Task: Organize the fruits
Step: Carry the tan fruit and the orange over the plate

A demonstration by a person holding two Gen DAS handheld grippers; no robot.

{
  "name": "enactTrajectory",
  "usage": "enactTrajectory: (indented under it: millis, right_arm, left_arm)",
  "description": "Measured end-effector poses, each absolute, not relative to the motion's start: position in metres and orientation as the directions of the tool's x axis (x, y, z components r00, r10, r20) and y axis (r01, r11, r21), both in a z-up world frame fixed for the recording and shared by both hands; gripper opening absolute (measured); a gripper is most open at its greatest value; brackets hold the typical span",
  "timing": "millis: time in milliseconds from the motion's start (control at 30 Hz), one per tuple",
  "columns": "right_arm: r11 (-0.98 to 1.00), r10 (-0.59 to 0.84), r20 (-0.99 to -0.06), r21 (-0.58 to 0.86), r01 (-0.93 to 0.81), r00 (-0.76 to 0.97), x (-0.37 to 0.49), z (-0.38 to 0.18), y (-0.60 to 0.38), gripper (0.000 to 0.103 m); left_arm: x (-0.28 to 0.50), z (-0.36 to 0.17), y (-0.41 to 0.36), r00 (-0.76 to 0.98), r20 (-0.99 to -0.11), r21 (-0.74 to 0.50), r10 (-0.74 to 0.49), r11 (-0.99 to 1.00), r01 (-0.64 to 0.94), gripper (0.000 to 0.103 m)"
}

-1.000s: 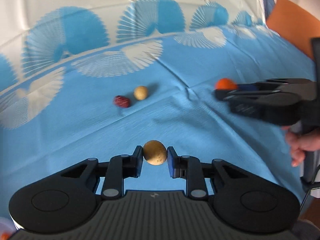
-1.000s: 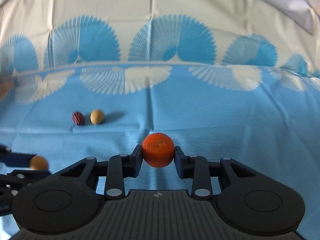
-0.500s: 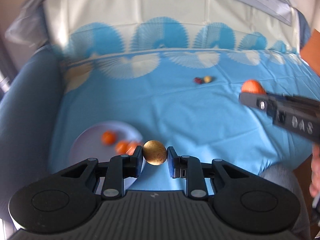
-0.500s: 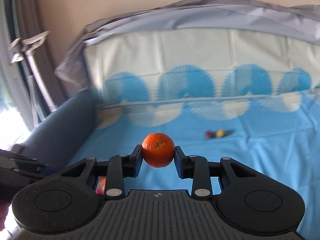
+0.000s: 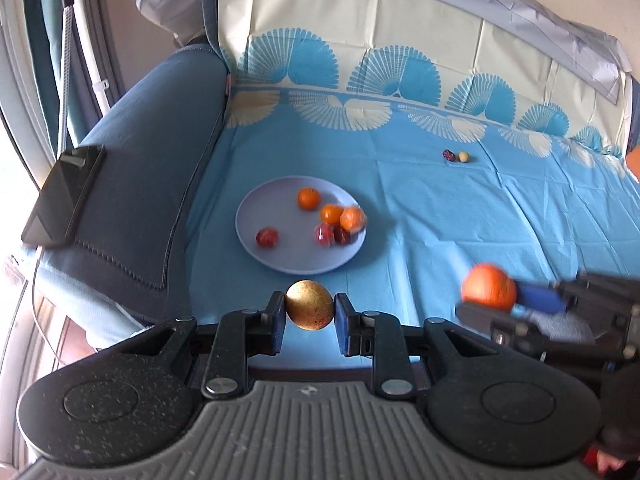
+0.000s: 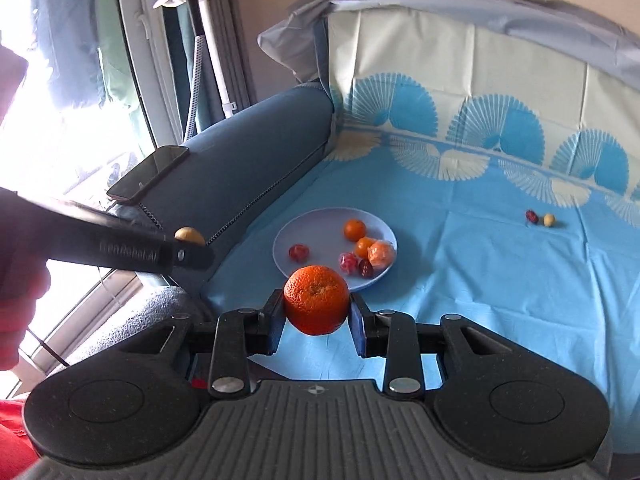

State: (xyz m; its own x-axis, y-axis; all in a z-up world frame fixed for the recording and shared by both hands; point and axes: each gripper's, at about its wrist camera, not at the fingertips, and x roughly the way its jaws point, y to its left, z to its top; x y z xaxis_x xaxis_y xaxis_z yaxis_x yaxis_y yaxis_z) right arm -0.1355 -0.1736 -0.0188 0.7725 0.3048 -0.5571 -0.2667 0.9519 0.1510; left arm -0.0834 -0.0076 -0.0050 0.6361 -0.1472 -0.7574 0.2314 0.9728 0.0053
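Sofa seat draped in a blue fan-print cloth (image 5: 440, 216), dark blue armrest (image 5: 132, 184) on the left with a phone (image 5: 64, 196) lying on it.

Left wrist view: left gripper (image 5: 309, 312) clamped on a small golden-brown fruit (image 5: 309, 310), both pads pressing its sides, held above the cloth just short of the near rim of the pale plate (image 5: 280, 256). Plate holds three oranges (image 5: 309, 198) and three small red fruits (image 5: 267, 237) (two of the items look plastic-wrapped). Far back on the cloth: a dark red fruit (image 5: 449, 155) touching or just beside a small tan one (image 5: 463, 156). Right gripper (image 5: 488, 300) comes in from the right edge, blurred, closed on an orange (image 5: 488, 287).

Right wrist view: right gripper (image 6: 317, 308) pinches the orange (image 6: 316, 299) between both pads, hanging over the cloth in front of the plate (image 6: 288, 240). Same fruits on the plate. Left gripper (image 6: 192, 246) sits at the left over the armrest (image 6: 248, 160), golden-brown fruit (image 6: 189, 235) at its tip; a hand (image 6: 20, 280) holds its handle. Phone (image 6: 150, 172) on the armrest, red and tan pair (image 6: 540, 218) well off to the right.
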Motion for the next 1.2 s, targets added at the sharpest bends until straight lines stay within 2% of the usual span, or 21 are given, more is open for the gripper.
enactTrajectory:
  millis: [333, 700, 1200]
  right_arm:
    - [0.957, 0.273, -0.541, 0.07, -0.281, 0.795, -0.152, -0.005, -0.158, 0.035]
    - [0.956, 0.272, -0.569, 0.067, -0.287, 0.776, -0.139, -0.013, -0.156, 0.035]
    - [0.952, 0.264, -0.623, 0.044, -0.304, 0.737, -0.079, -0.033, -0.143, 0.035]
  left_arm:
    - [-0.095, 0.001, 0.009, 0.671, -0.721, -0.044, -0.174, 0.977, 0.206, 0.028]
    - [-0.087, -0.002, 0.009, 0.663, -0.73, -0.044, -0.169, 0.978, 0.202, 0.028]
    - [-0.017, -0.016, 0.015, 0.643, -0.752, -0.027, -0.142, 0.982, 0.186, 0.028]
